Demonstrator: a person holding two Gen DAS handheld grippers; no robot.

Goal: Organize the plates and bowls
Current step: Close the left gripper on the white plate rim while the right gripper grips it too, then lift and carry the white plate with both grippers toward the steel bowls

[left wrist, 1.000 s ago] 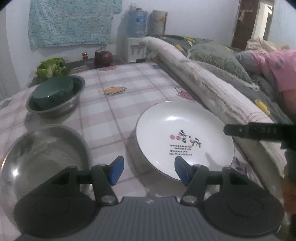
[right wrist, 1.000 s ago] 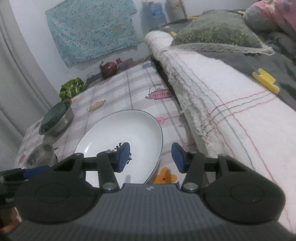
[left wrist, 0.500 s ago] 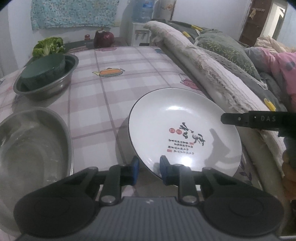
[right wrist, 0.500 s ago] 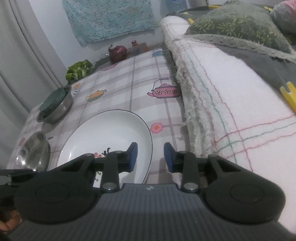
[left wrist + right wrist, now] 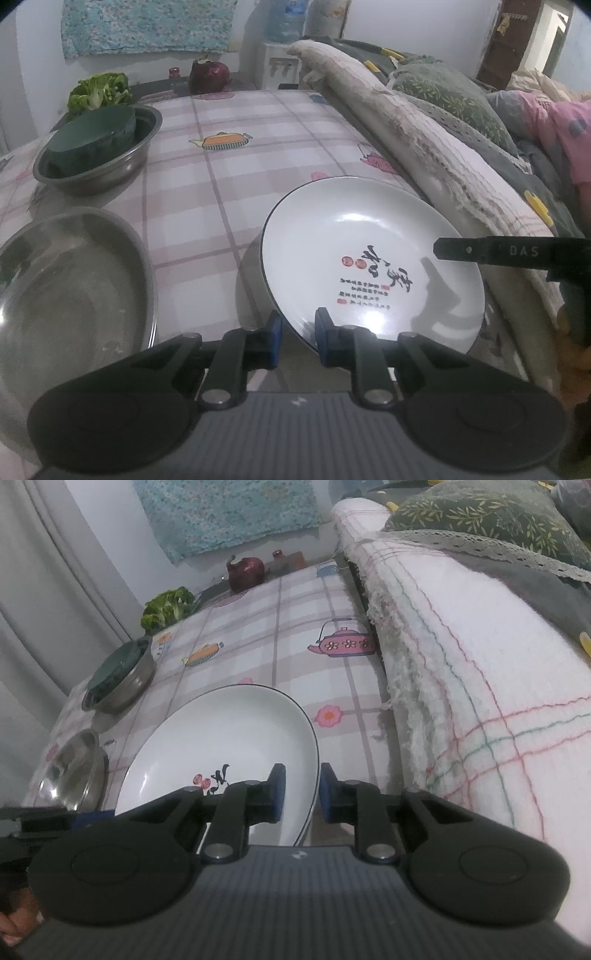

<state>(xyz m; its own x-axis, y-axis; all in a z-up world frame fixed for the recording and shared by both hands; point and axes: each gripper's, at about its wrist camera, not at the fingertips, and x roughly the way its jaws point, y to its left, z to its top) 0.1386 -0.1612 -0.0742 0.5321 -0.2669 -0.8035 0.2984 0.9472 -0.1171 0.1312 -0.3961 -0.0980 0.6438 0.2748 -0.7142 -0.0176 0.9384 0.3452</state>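
Note:
A white plate (image 5: 354, 243) with black calligraphy is lifted a little off the checked tablecloth (image 5: 236, 177). My left gripper (image 5: 297, 341) is shut on the plate's near rim. My right gripper (image 5: 298, 794) is shut on its right rim; the plate also shows in the right wrist view (image 5: 229, 746). An empty steel bowl (image 5: 70, 288) sits to the left. Farther back, a second steel bowl (image 5: 110, 166) holds a dark green bowl (image 5: 92, 138).
A rolled white blanket (image 5: 424, 147) and bedding run along the table's right edge. Green vegetables (image 5: 99, 90), a dark red teapot (image 5: 208, 75) and a water dispenser (image 5: 280, 62) stand at the far end. A grey curtain (image 5: 55, 590) hangs on the left.
Both grippers closed from open onto the plate's rim. The plate has risen slightly, casting a shadow on the cloth.

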